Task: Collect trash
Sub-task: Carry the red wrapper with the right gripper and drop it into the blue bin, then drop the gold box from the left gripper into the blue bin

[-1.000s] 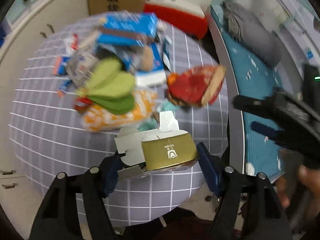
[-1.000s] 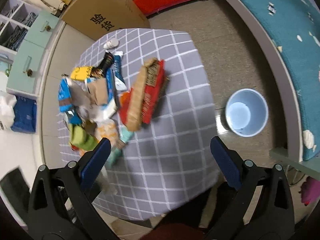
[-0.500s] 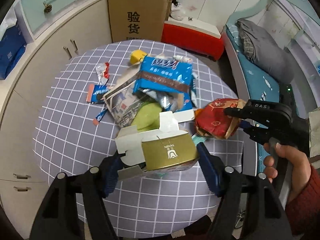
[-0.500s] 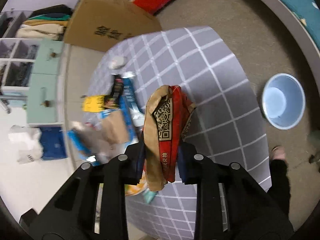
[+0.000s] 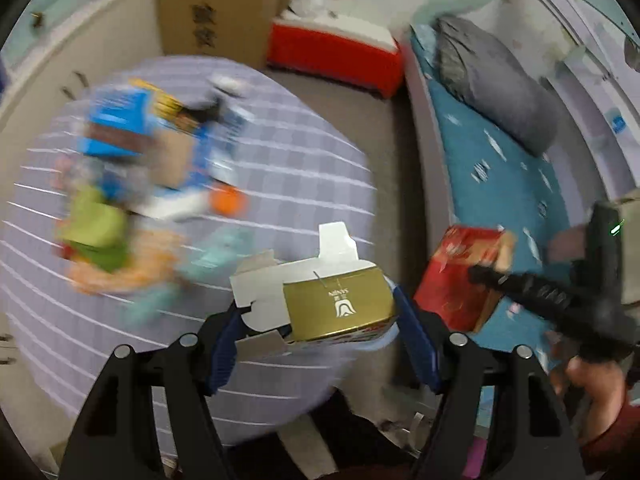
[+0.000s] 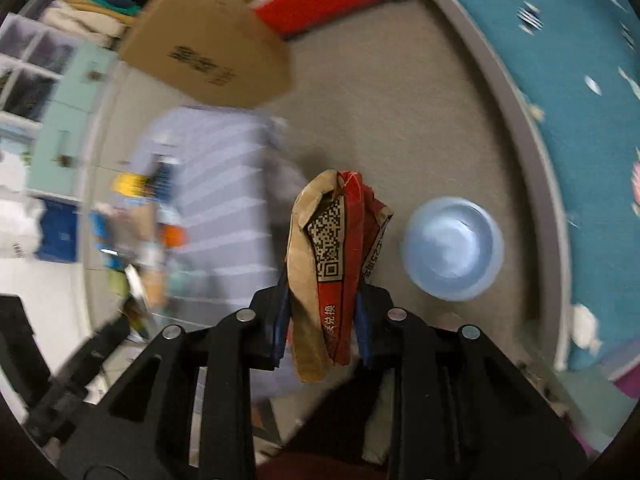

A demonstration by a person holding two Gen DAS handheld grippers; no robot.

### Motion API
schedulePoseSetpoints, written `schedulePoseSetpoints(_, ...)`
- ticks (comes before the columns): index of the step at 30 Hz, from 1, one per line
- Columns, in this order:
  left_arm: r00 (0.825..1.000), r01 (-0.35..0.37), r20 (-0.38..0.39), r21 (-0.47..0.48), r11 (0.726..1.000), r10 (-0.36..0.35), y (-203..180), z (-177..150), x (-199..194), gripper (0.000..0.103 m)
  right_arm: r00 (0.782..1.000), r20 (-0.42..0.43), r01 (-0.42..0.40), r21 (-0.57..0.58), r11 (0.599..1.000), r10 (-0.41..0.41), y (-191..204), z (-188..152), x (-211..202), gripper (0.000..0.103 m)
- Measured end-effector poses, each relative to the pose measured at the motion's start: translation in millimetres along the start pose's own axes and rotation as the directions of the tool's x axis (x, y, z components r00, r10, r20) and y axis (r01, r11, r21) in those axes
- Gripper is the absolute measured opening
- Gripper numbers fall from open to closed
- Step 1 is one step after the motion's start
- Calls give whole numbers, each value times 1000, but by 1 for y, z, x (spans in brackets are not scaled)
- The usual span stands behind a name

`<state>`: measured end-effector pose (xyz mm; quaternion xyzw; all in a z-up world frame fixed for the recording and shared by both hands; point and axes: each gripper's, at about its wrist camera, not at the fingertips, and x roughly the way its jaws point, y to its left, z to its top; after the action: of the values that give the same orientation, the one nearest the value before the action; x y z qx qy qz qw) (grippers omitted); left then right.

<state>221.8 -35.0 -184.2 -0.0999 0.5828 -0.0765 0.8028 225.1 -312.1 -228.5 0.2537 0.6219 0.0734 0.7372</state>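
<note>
My left gripper (image 5: 316,316) is shut on a gold and white cardboard box (image 5: 332,304) with open flaps, held above the table's right edge. My right gripper (image 6: 322,304) is shut on a crumpled red and brown paper bag (image 6: 332,256) with a QR code, held over the floor just left of a light blue bin (image 6: 454,248). The bag (image 5: 460,276) and the right gripper (image 5: 532,292) also show at the right of the left wrist view. A blurred pile of wrappers (image 5: 140,184) lies on the round grey checked table (image 5: 280,160).
A brown cardboard carton (image 5: 216,12) and a red box (image 5: 336,56) stand beyond the table. A bed with a teal cover (image 5: 500,168) and a grey pillow (image 5: 496,80) runs along the right. Cabinets (image 6: 60,120) stand at the left.
Both grippers have swung right, off the table toward the blue bin. The right gripper, open a second ago, closed on the red bag and lifted it. The left still holds the gold box.
</note>
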Motion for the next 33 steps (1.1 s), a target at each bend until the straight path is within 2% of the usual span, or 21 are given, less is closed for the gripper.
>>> schedulePoseSetpoints(3,998,20,-68,19,1000,-18,-37,-6,41,70,996,-44,78,13,997,-77,-49,-1,11,27)
schedulePoseSetpoints(5,993,12,-121,31,999,-8,-57,-12,66,70,993,-67,100,17,995,-99,-69,-2,19,28)
schedulePoseSetpoints(8,984,6,-181,54,999,4,-81,-21,96,70,990,-73,120,-1,993,-119,-94,0,36,36)
schedulePoseSetpoints(10,979,0,-203,62,998,12,-89,-25,109,70,991,-76,107,-2,994,-107,-103,1,49,64)
schedulePoseSetpoints(12,973,-9,-229,75,997,26,-97,-28,124,70,986,-102,132,-13,991,-132,-113,3,60,64)
schedulePoseSetpoints(15,964,-18,-261,94,995,42,-109,-31,140,70,988,-103,119,22,993,-116,-126,5,56,64)
schedulePoseSetpoints(20,957,-6,-287,133,991,44,-133,-36,158,70,988,-50,143,-12,990,-143,-123,3,25,65)
schedulePoseSetpoints(23,951,3,-305,156,988,45,-145,-40,166,70,982,0,187,-32,982,-187,-126,0,6,66)
schedulePoseSetpoints(33,937,39,-348,225,974,43,-181,-41,185,70,966,108,235,8,972,-234,-139,-6,-33,67)
